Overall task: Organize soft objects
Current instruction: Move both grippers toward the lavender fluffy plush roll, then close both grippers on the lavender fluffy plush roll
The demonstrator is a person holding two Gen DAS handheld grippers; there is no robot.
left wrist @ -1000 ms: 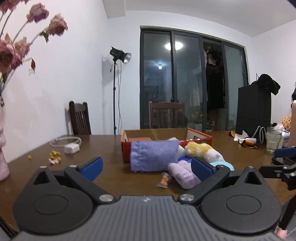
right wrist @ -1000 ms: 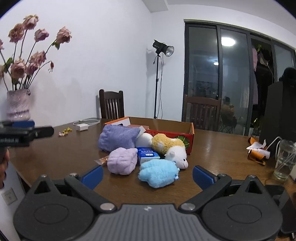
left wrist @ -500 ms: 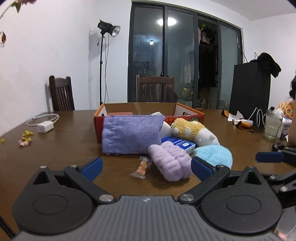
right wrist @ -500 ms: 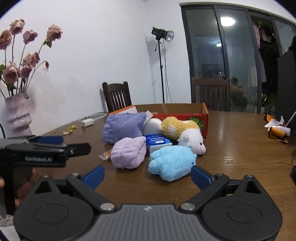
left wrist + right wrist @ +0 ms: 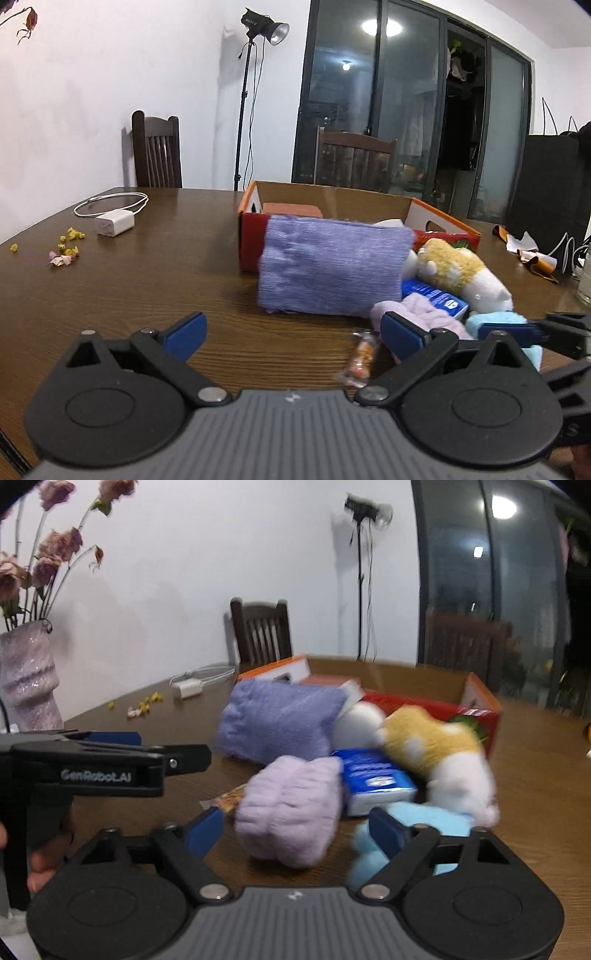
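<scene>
A pile of soft things lies on the brown table in front of a red and orange cardboard box (image 5: 436, 218) (image 5: 480, 709): a purple cushion (image 5: 332, 273) (image 5: 273, 720), a lilac plush (image 5: 288, 808) (image 5: 417, 314), a light blue plush (image 5: 413, 819) (image 5: 495, 319), a yellow and white plush animal (image 5: 461, 273) (image 5: 443, 753) and a blue tissue pack (image 5: 373, 779) (image 5: 436, 299). My left gripper (image 5: 291, 332) is open and empty, short of the cushion. My right gripper (image 5: 295, 830) is open, its jaws on either side of the lilac plush.
A candy wrapper (image 5: 360, 360) lies on the table near my left gripper. A white charger with cable (image 5: 114, 223) and small petals (image 5: 66, 247) lie at the left. A vase of dried roses (image 5: 29, 679) stands at the table's left edge. Chairs stand behind the table.
Both grippers have moved forward toward the pile. The right gripper has swung left and now brackets the lilac plush. Both stay open.
</scene>
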